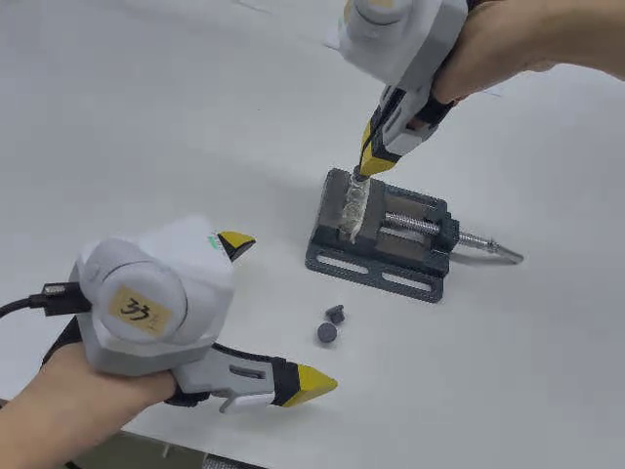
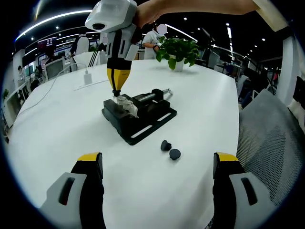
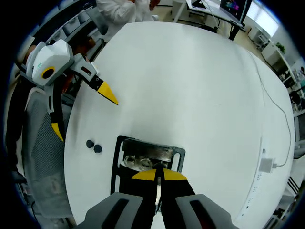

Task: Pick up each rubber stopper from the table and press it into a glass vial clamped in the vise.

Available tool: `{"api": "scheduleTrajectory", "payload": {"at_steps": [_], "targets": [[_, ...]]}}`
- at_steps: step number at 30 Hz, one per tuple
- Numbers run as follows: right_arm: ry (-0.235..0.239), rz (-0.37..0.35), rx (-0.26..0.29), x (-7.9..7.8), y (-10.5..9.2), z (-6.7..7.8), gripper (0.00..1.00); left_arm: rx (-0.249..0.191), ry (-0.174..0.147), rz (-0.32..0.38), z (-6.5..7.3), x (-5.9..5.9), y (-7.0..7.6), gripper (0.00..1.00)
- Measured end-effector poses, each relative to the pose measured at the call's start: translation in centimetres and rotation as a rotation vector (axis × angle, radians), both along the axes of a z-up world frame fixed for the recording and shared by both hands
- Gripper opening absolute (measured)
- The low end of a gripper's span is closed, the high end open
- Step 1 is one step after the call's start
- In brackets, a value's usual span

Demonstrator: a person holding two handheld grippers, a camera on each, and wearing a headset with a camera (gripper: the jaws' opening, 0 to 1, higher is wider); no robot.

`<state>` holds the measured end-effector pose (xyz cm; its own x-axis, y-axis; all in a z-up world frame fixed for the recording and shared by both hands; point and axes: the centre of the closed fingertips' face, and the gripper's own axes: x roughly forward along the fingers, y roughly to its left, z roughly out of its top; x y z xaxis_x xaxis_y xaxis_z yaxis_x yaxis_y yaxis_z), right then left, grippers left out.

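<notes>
Much bare white table point(image 1: 146, 117) surrounds the vise point(image 1: 391, 269), which clamps clear glass vials point(image 1: 354, 207). Left gripper point(image 1: 278, 311), near the table's edge, gapes wide and empty. Right gripper point(image 1: 369, 166), jaws closed, has its tip on a vial; anything held is unclear. Two rubber stoppers point(image 1: 331, 323) lie beside the vise.

Right gripper point(image 1: 361, 174), jaws together, touches vials point(image 1: 354, 207) in the vise point(image 1: 391, 256). 2 stoppers point(image 1: 331, 323) lie at the vise's 7 o'clock. Left gripper point(image 1: 288, 311) gapes wide.

white, yellow-tipped left gripper point(image 1: 278, 311)
</notes>
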<state>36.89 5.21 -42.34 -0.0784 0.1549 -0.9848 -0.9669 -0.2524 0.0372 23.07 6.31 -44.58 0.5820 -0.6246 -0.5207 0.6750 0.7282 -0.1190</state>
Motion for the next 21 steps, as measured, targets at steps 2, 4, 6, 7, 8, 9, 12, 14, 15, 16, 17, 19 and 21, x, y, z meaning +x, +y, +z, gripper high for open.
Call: {"api": "scheduleTrajectory", "payload": {"at_steps": [2,4,6,7,8,9,12,14,15,16,17,19,21], "targets": [[0.006,-0.011,0.003,-0.01,-0.06,0.01,0.00,0.000,0.001,-0.002,0.00,-0.05,-0.04,0.96],[0.020,-0.037,0.013,0.02,-0.14,0.02,0.00,-0.001,0.003,-0.004,-0.02,-0.09,-0.05,0.96],[0.032,-0.066,0.012,-0.22,-0.20,0.04,0.00,0.000,0.004,-0.005,-0.02,-0.09,-0.01,0.96],[0.027,-0.051,0.014,-0.28,-0.19,0.05,0.00,0.000,0.003,-0.005,-0.01,-0.08,0.02,0.96],[0.023,-0.039,0.017,-0.22,-0.15,-0.05,0.00,-0.002,0.003,-0.001,0.03,-0.01,0.11,0.96],[0.020,-0.032,0.014,-0.19,-0.19,-0.08,0.00,-0.005,0.004,0.002,0.04,0.00,0.16,0.96],[0.023,-0.040,0.014,-0.06,-0.05,-0.20,0.00,-0.003,0.006,0.003,-0.07,0.04,0.19,0.96],[0.023,-0.039,0.018,-0.08,-0.01,-0.24,0.00,-0.006,0.007,0.004,-0.15,0.10,0.15,0.96],[0.025,-0.038,0.021,-0.04,-0.01,-0.27,0.00,-0.006,0.007,0.004,-0.18,0.12,0.13,0.96],[0.024,-0.035,0.020,-0.18,0.00,-0.29,0.00,-0.009,0.008,0.007,-0.22,0.15,0.11,0.96],[0.022,-0.036,0.015,-0.23,0.09,-0.35,0.00,-0.011,0.010,0.007,-0.25,0.14,0.07,0.95],[0.012,-0.028,-0.002,-0.32,0.29,-0.44,0.00,-0.012,0.010,0.007,-0.26,0.10,-0.01,0.95],[0.006,-0.016,-0.014,-0.81,0.17,-0.31,0.00,-0.013,0.010,0.005,-0.23,0.07,-0.08,0.95]]}}
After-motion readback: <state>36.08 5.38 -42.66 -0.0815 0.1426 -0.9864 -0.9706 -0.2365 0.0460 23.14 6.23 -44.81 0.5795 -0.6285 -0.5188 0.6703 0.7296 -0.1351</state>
